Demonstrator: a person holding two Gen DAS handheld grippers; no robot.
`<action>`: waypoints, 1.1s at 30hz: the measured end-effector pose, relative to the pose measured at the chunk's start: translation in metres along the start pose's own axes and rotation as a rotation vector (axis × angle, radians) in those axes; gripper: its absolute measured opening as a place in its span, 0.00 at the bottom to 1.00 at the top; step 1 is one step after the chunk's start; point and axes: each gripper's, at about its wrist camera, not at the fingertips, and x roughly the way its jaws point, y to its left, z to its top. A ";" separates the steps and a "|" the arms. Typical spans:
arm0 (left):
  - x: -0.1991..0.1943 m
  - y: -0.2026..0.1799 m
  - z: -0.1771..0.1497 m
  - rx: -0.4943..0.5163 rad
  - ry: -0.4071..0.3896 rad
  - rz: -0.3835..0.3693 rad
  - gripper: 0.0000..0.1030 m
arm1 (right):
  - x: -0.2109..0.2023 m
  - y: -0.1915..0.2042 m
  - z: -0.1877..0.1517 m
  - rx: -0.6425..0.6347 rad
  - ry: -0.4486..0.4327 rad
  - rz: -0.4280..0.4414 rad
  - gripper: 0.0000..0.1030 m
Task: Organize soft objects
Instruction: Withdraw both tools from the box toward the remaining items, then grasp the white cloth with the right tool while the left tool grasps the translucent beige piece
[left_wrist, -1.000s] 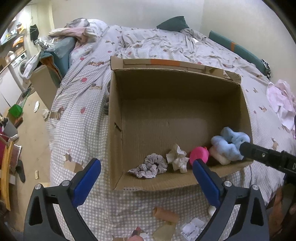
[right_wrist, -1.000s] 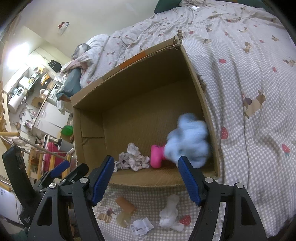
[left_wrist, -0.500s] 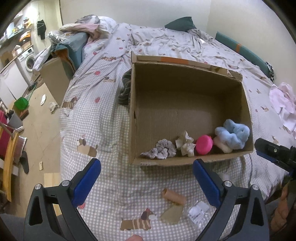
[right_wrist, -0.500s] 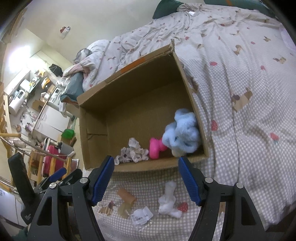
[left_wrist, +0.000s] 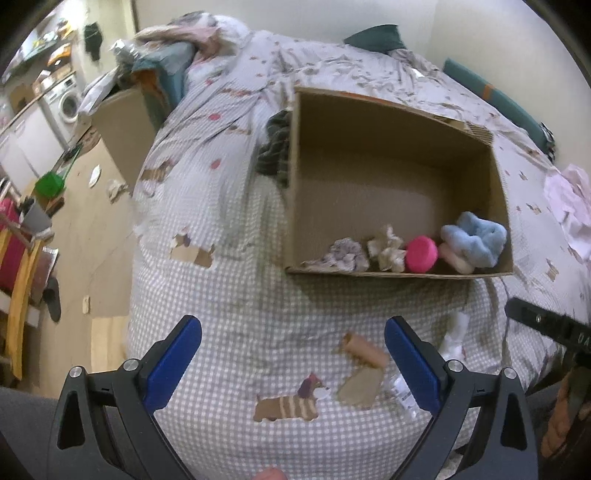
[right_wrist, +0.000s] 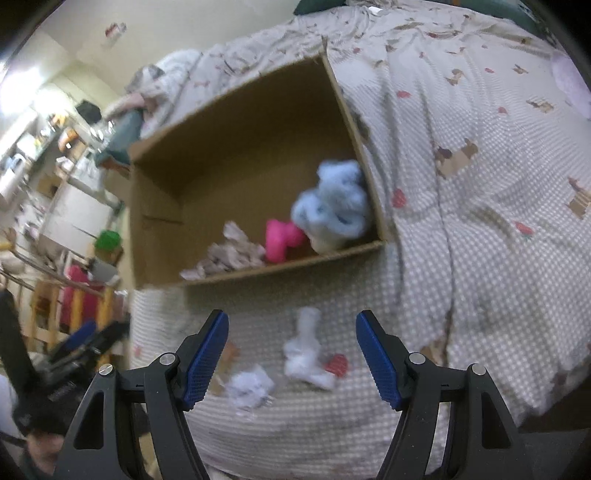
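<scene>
A washer (left_wrist: 68, 101) stands at the upper left of the left wrist view, a green bucket (left_wrist: 49, 183) below it on the wood floor (left_wrist: 92, 236). A dark green pillow (left_wrist: 375, 36) lies at the top. A pink cloth (left_wrist: 567, 199) sits at the right edge.

I logged an open cardboard box (left_wrist: 391, 177) on the bed. Along its near wall lay a grey scrunchie (left_wrist: 343, 254), a cream scrunchie (left_wrist: 386, 248), a pink item (left_wrist: 421, 254), and a fluffy blue scrunchie (left_wrist: 476, 240) in the near right corner. A white soft piece (right_wrist: 304, 354) lay outside, near the bed's front edge.
</scene>
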 end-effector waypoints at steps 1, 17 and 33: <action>0.002 0.006 -0.001 -0.019 0.009 0.005 0.96 | 0.002 -0.001 -0.001 -0.004 0.009 -0.006 0.73; 0.029 0.030 -0.008 -0.094 0.101 -0.006 0.96 | 0.075 -0.008 -0.015 0.068 0.284 0.013 0.59; 0.074 -0.025 -0.041 0.158 0.326 -0.098 0.76 | 0.083 0.025 -0.012 -0.092 0.216 -0.119 0.26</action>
